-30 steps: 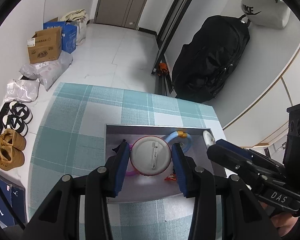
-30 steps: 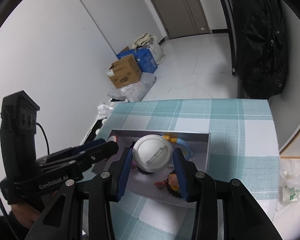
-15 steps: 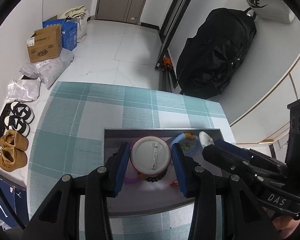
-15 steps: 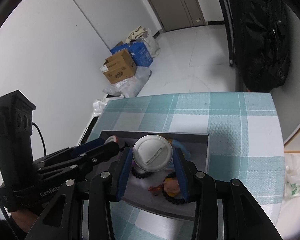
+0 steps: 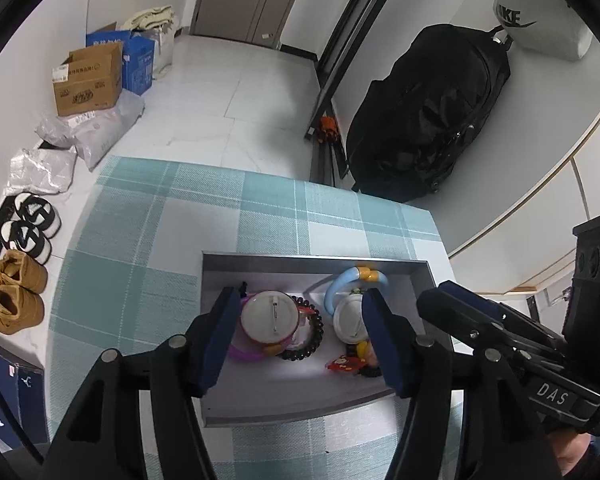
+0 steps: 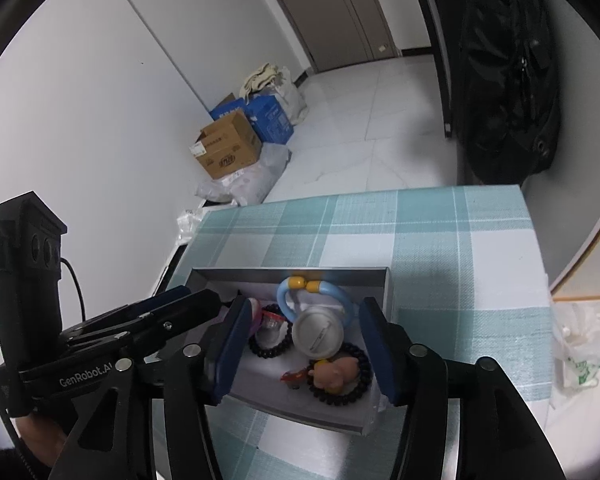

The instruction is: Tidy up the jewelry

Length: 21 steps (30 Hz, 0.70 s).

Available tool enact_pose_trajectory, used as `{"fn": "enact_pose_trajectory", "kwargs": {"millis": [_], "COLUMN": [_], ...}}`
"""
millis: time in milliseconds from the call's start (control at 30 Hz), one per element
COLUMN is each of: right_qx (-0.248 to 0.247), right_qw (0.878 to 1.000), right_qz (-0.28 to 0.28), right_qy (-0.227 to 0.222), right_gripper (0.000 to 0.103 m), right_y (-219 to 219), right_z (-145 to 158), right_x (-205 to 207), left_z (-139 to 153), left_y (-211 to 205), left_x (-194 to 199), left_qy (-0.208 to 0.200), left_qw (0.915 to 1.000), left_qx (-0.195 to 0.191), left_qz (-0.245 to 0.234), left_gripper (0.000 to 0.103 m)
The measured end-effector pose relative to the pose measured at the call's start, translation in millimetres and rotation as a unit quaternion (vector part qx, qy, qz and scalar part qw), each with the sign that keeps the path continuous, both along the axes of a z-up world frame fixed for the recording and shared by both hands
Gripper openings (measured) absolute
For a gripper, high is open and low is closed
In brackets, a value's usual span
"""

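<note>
Teal-and-white plaid tablecloth (image 5: pixel 260 216), grey tray (image 5: pixel 312 260), light-blue ring (image 6: pixel 332 292), black bead bracelets (image 6: pixel 340 392).

Both badges (image 5: pixel 270 316) released into tray (image 5: pixel 312 262); jaws opening.

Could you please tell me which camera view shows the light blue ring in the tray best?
The right wrist view: the light blue ring shows its loop and yellow beads, badge overlapping it. In the left wrist view the badge covers its lower part.

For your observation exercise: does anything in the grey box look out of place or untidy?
Yes. Both round pin badges lie face-down in the grey box, stacked on bead bracelets, everything jumbled together, not sorted.
</note>
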State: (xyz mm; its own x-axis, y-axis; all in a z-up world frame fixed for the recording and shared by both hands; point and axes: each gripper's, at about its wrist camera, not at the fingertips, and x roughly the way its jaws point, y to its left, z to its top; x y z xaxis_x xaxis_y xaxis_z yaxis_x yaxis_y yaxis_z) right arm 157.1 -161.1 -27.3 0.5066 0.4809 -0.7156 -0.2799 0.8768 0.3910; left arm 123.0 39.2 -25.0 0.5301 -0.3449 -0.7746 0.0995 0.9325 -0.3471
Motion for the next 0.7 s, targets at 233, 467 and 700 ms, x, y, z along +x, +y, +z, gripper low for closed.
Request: {"fn": "enact_pose_trajectory", "kwargs": {"millis": [233, 467, 700], "right_qx": [-0.005, 0.0, -0.004], "right_qw": [0.999, 0.997, 0.991], "right_qz": [0.003, 0.003, 0.003], "right_qy": [-0.033, -0.078, -0.133], "right_gripper": [0.064, 0.074, 0.083], "right_y": [-0.8, -1.8, -3.1], "right_z": [10.6, 24.6, 35.2], "right_x": [-14.9, -34.0, -60.8], "left_z": [11.4, 24.8, 36.3], "left_y": [-4.0, -1.8, 6.3], "left_x": [-14.7, -31.7, -54.3], "left_qy": [-0.041, -0.086, -0.118], "left_qw": [0.9979, 0.9928, 0.9883], "left_qx": [0.047, 0.073, 0.066], "left_qz": [0.019, 0.039, 0.07], "left_gripper": [0.059, 0.06, 0.06]}}
